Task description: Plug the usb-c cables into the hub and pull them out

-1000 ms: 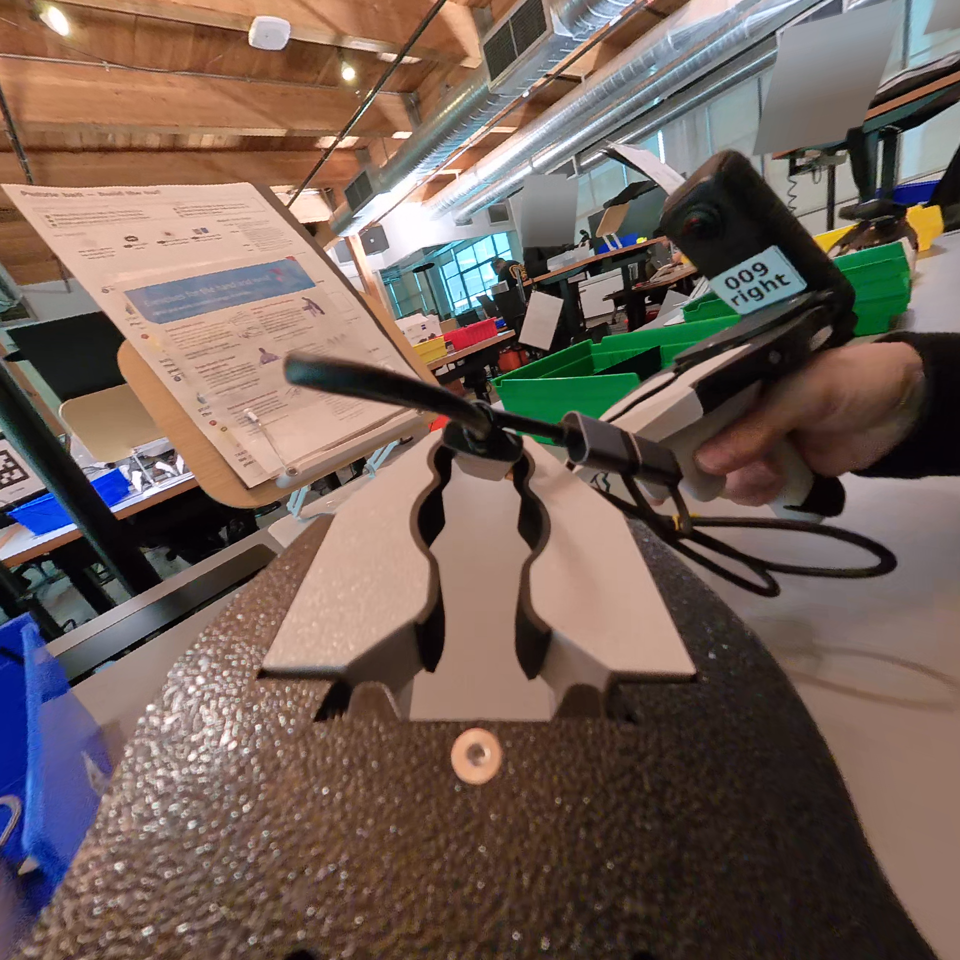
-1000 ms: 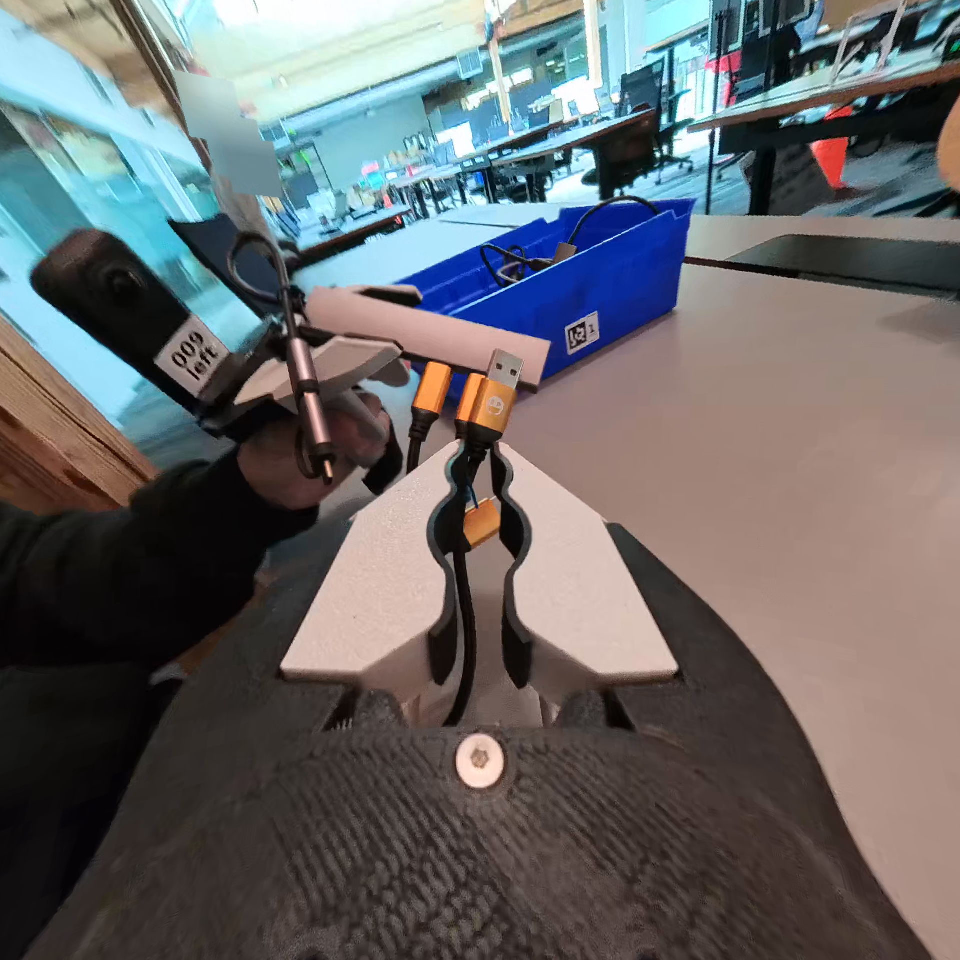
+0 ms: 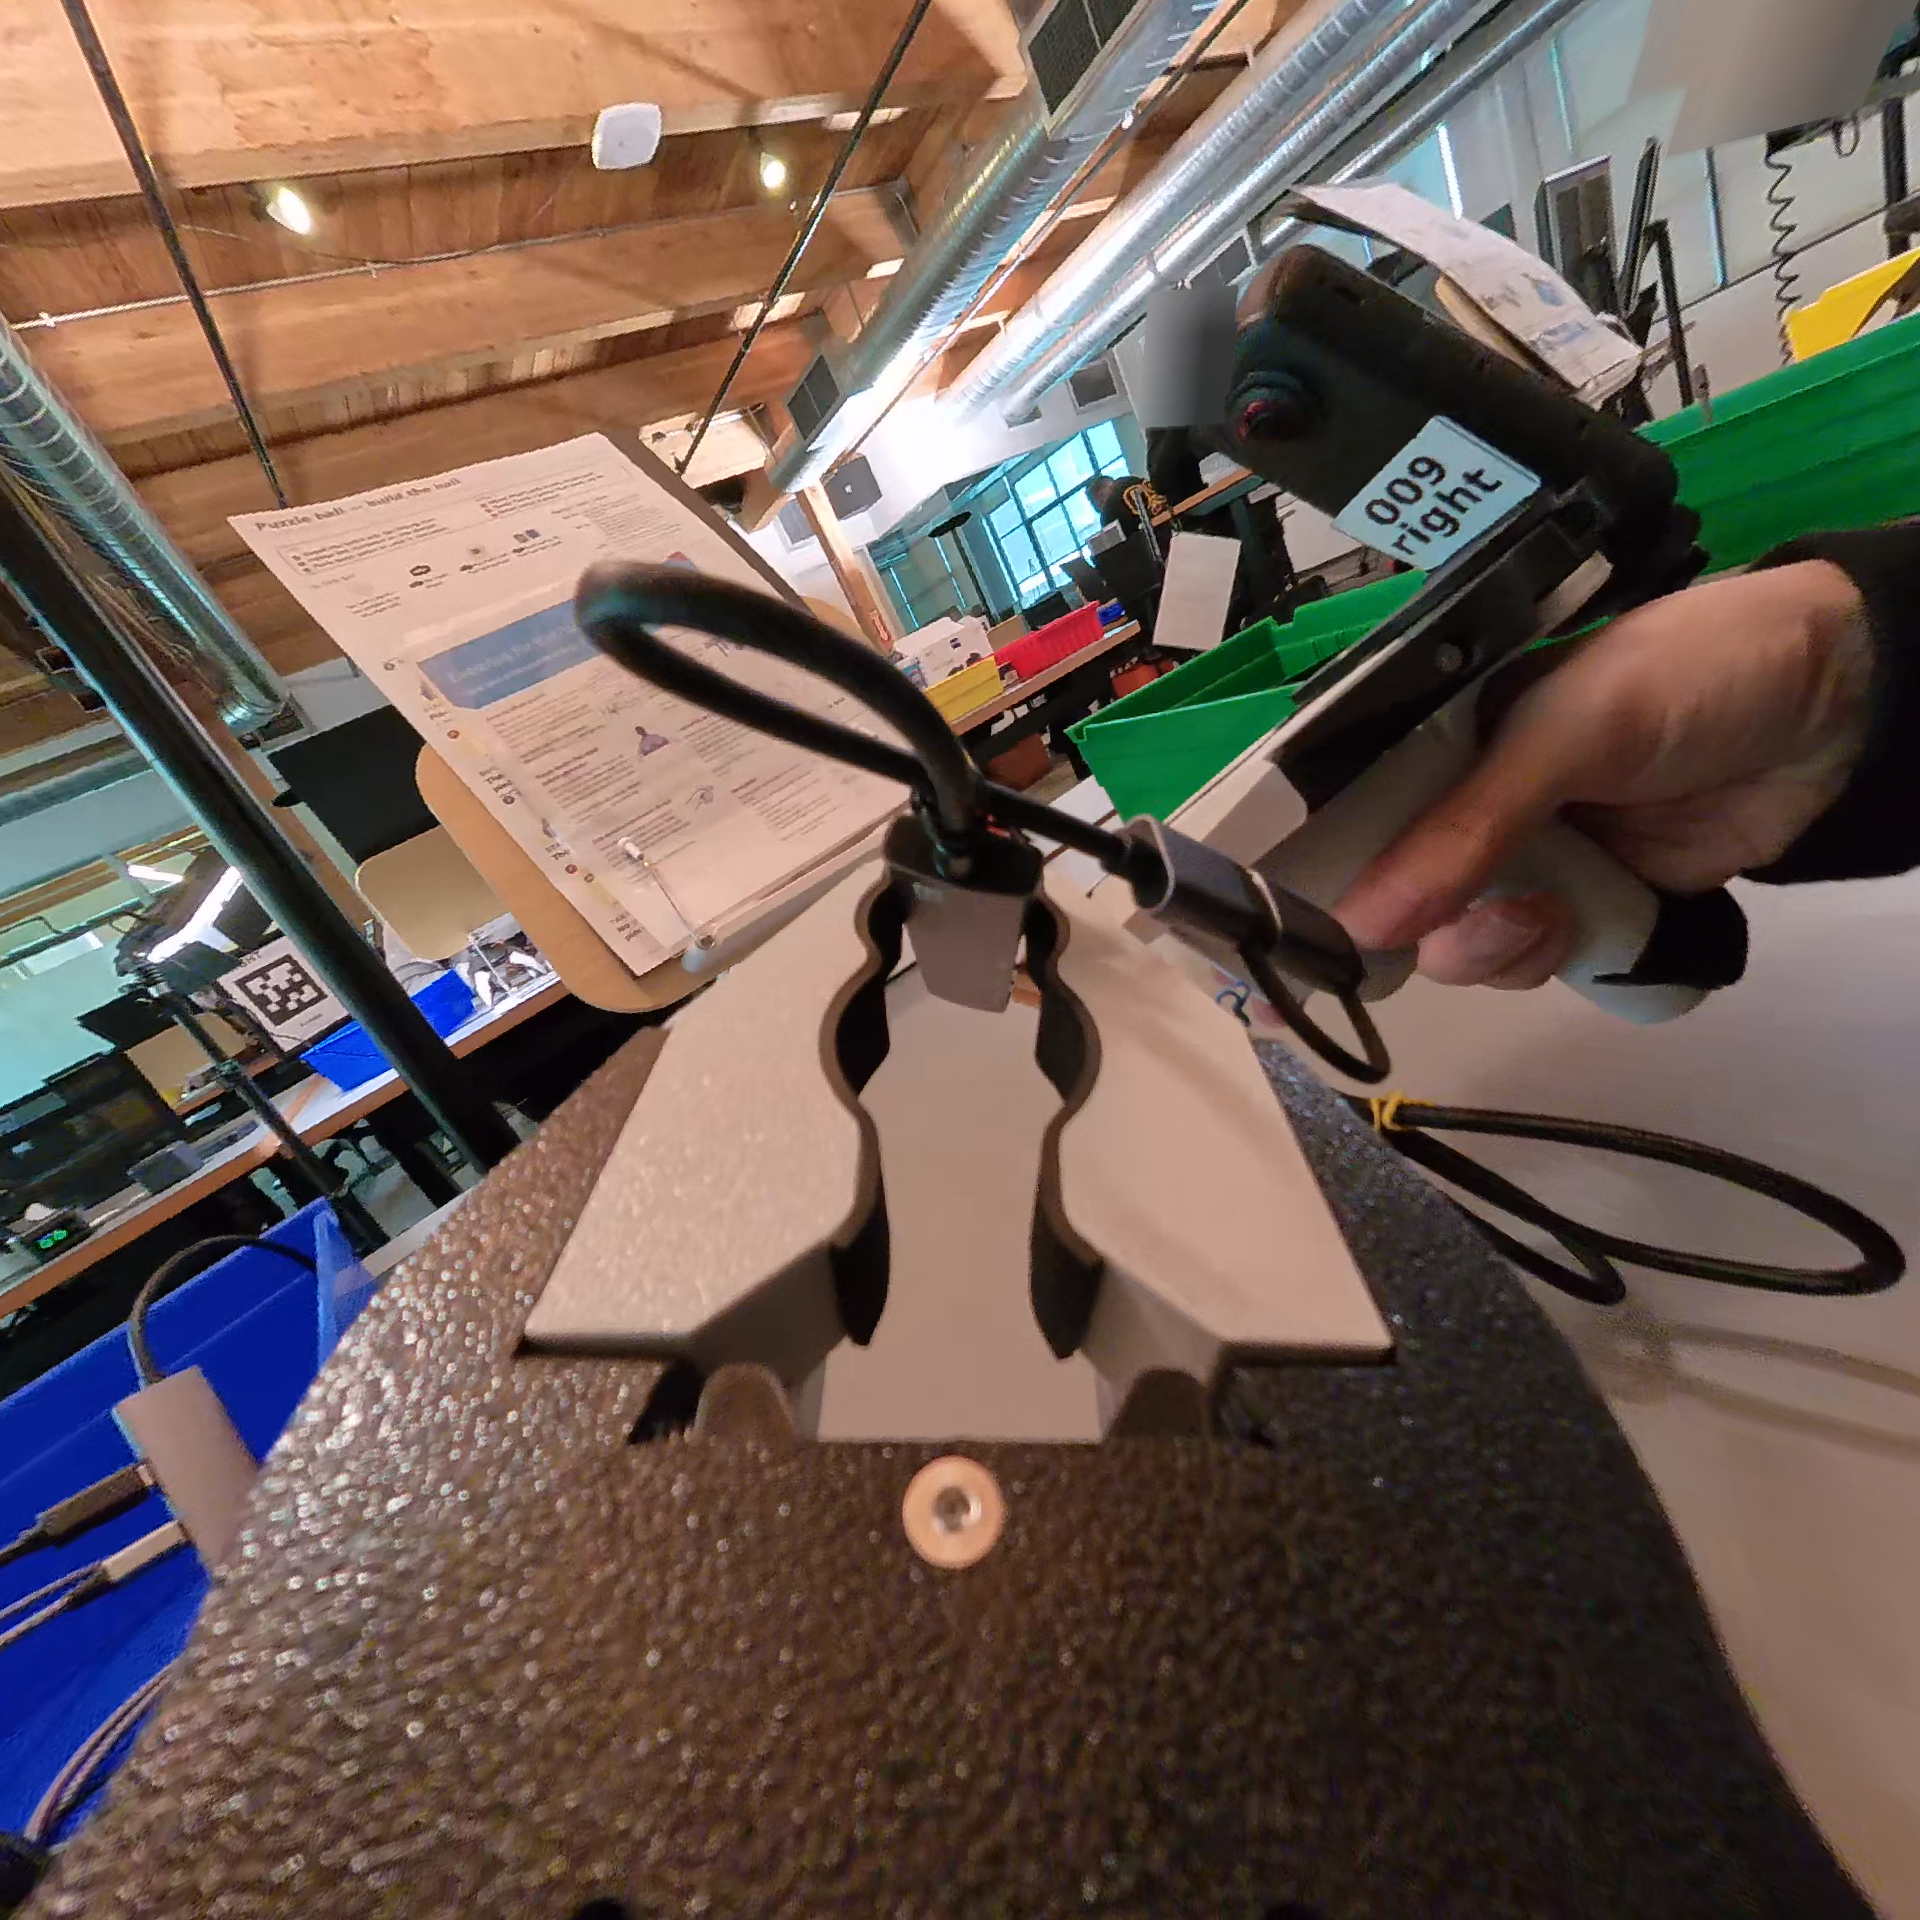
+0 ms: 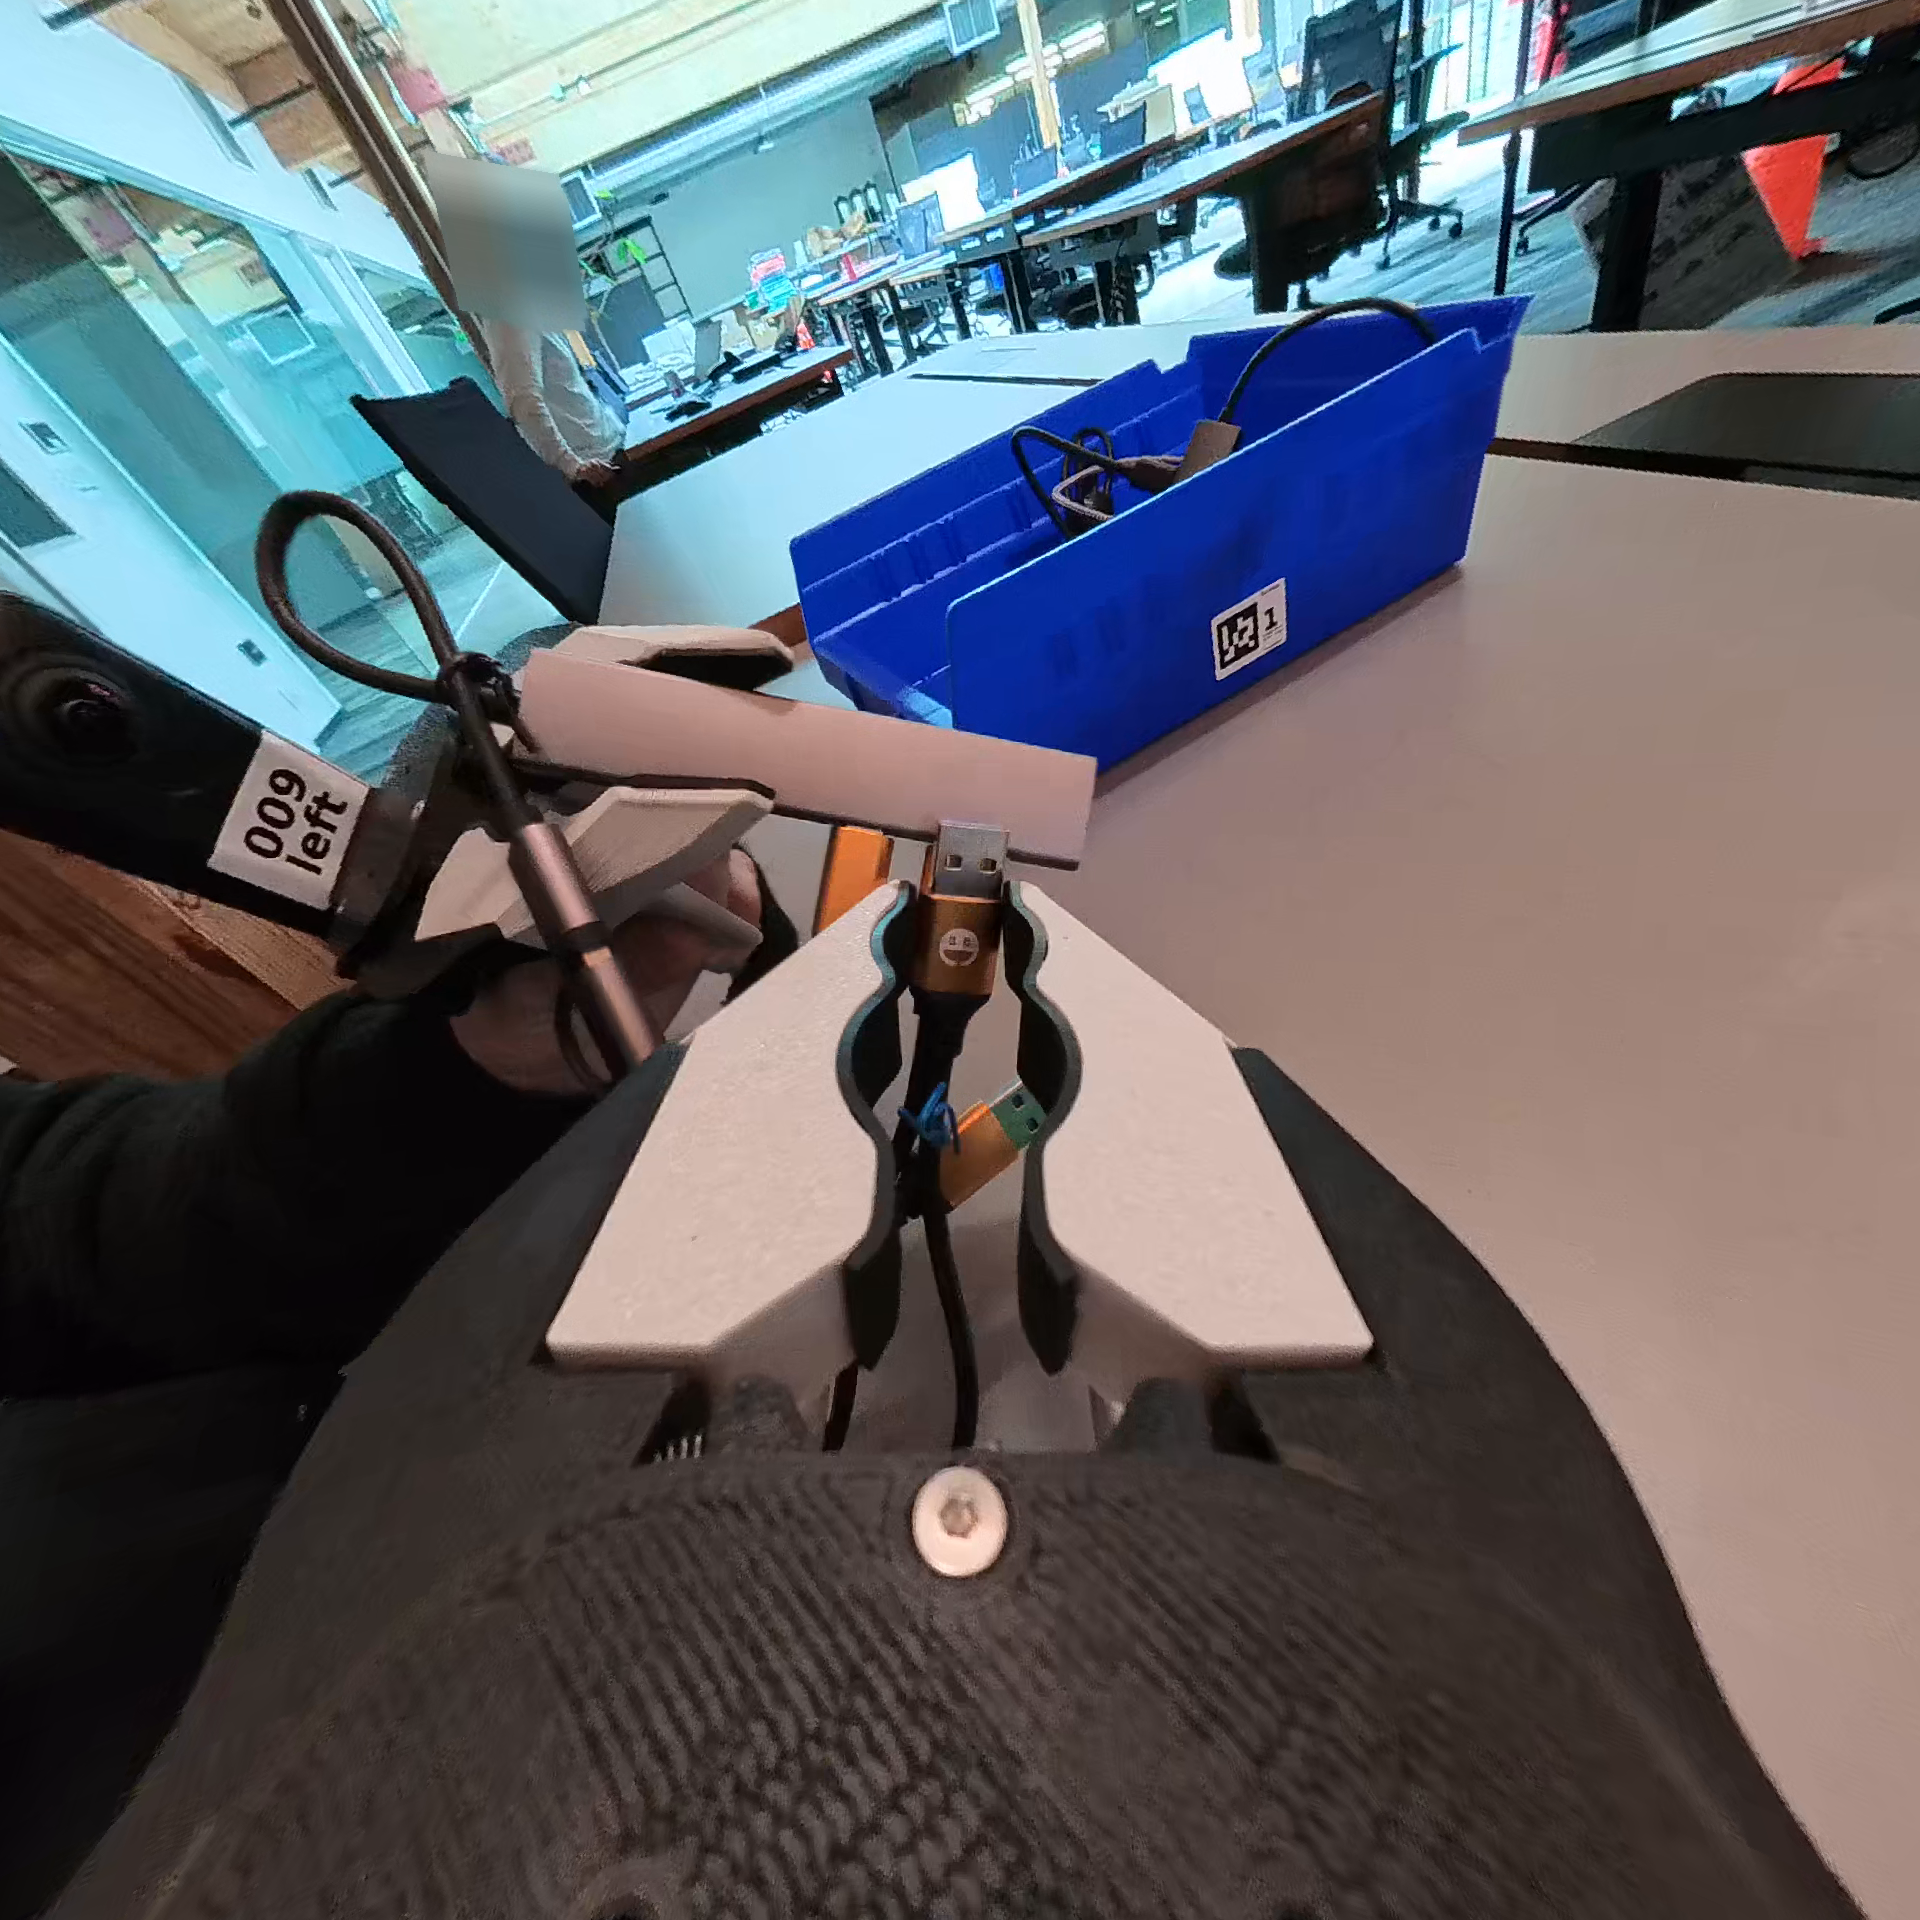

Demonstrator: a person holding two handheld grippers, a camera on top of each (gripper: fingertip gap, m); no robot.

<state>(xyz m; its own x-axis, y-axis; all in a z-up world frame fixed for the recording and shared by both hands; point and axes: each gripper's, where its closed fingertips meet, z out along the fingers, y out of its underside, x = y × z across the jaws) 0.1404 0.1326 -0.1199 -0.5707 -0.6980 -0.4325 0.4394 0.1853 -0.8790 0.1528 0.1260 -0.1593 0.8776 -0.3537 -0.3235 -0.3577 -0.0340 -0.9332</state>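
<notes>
Gripping hub (image 3: 961, 940) in left gripper (image 3: 961, 914); right gripper (image 4: 961, 914) clamped on orange plug (image 4: 958, 940).

Each wrist camera close behind its own tongs, facing the other across the shared grey table (image 4: 1558, 935)

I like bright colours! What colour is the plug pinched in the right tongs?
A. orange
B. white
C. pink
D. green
A: the right tongs are shut on an orange plug with a silver metal tip, and its black cable runs back between them.
</notes>
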